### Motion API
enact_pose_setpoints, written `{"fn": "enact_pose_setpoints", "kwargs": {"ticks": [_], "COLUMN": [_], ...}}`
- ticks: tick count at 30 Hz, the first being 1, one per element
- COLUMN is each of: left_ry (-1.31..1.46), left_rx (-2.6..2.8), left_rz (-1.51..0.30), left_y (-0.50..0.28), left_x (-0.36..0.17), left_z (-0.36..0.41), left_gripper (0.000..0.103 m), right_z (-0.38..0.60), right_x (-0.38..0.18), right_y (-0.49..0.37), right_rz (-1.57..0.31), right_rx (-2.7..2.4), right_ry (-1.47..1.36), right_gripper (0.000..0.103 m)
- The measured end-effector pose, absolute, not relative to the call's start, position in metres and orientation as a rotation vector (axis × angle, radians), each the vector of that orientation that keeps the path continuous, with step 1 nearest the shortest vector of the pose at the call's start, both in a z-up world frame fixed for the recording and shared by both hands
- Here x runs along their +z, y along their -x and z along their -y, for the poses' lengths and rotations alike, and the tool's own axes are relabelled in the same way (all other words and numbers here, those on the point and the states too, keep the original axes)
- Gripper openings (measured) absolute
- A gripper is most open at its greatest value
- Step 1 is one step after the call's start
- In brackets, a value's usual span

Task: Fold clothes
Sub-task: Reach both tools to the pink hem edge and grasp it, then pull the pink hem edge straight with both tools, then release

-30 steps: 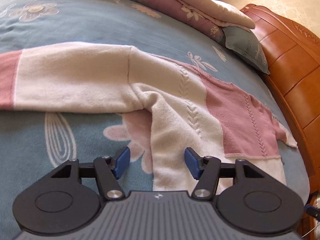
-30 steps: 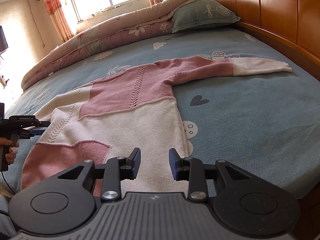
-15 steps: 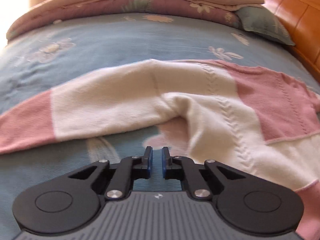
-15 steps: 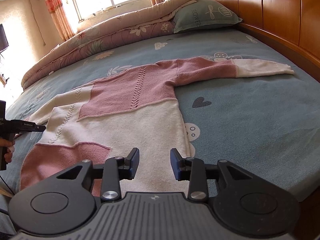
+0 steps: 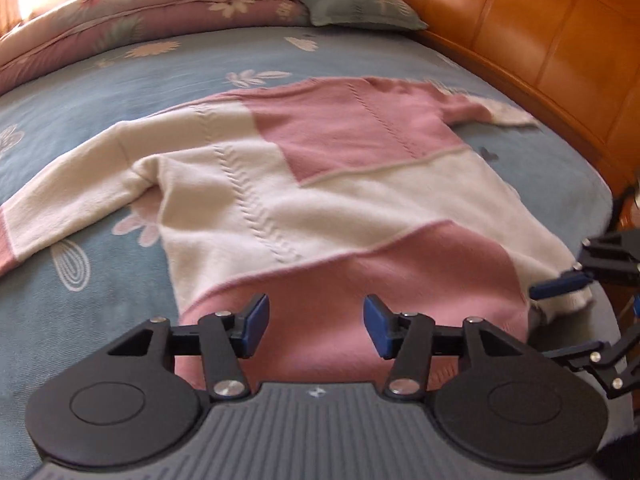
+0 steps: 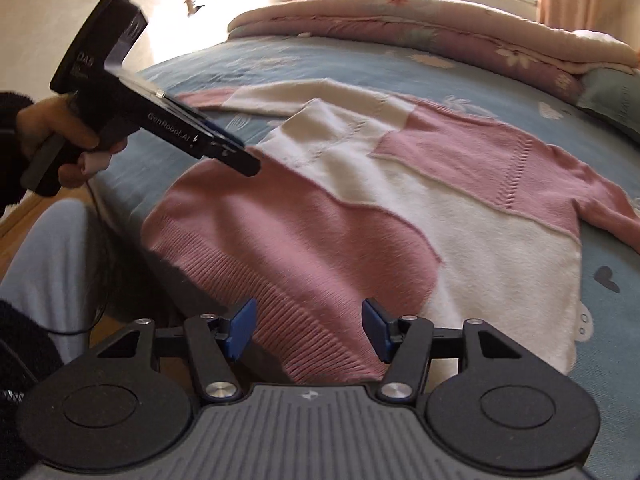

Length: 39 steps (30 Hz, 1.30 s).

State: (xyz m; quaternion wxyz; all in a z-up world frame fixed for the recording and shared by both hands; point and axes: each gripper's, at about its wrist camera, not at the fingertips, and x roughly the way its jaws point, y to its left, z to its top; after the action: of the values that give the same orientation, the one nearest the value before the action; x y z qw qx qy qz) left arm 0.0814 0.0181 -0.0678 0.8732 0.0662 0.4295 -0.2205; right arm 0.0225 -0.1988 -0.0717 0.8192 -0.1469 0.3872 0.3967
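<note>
Sweater (image 5: 360,200), pink & cream patches, lies spread flat on the blue flowered bed sheet (image 5: 100,80), hem toward the near bed edge, neck toward the headboard (image 5: 560,52) side. One cream sleeve w/ pink cuff stretches out to the sweater's left; the other, pink w/ cream cuff, reaches toward the headboard.

Left gripper (image 5: 316,328) hovers just above the pink hem panel, near the sweater's bottom left corner; fingers spread wide, nothing between them. In the right wrist view it shows at the sweater's left edge (image 6: 224,152), held in the person's left hand (image 6: 68,136); tips look to be at the fabric, contact unclear.

Right gripper (image 6: 308,330) is at the ribbed pink hem, fingers released, wide apart, hem lying between & below them, not pinched. From the left wrist view its blue pad (image 5: 560,284) sits by the sweater's bottom right corner, cream part.

Beyond the sweater: folded quilt (image 6: 440,28) along the far side of the bed, grey-green pillow (image 5: 360,4) beside the headboard. Person's knee in light blue trousers (image 6: 48,260) near the hem edge.
</note>
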Motion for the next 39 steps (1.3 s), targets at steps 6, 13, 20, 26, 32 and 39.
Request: {"fn": "enact_pose_setpoints", "kwargs": {"ticks": [6, 13, 20, 26, 32, 39], "left_ry": [-0.3, -0.521, -0.812, -0.98, -1.045, -1.033], "left_rx": [-0.615, -0.648, -0.584, -0.583, -0.531, -0.479], "left_rz": [-0.905, -0.892, -0.796, -0.756, -0.749, -0.71], "left_y": [-0.037, -0.011, -0.003, 0.01, 0.019, 0.027], "left_x": [-0.074, -0.093, -0.119, -0.129, -0.133, -0.133], "left_z": [0.007, 0.024, 0.04, 0.031, 0.017, 0.016], "left_gripper": [0.071, 0.071, 0.073, 0.073, 0.073, 0.073], "right_z": [0.182, 0.182, 0.194, 0.199, 0.189, 0.159], "right_x": [-0.107, -0.102, -0.074, -0.078, -0.081, -0.098], "right_y": [-0.016, -0.023, -0.027, -0.017, -0.003, 0.02], "right_rz": [-1.014, -0.998, -0.907, -0.888, -0.736, -0.562], "right_rx": [0.99, 0.947, 0.903, 0.876, 0.806, 0.857], "right_ry": [0.303, 0.206, 0.179, 0.308, 0.559, 0.832], "right_gripper": [0.069, 0.068, 0.069, 0.069, 0.069, 0.068]}}
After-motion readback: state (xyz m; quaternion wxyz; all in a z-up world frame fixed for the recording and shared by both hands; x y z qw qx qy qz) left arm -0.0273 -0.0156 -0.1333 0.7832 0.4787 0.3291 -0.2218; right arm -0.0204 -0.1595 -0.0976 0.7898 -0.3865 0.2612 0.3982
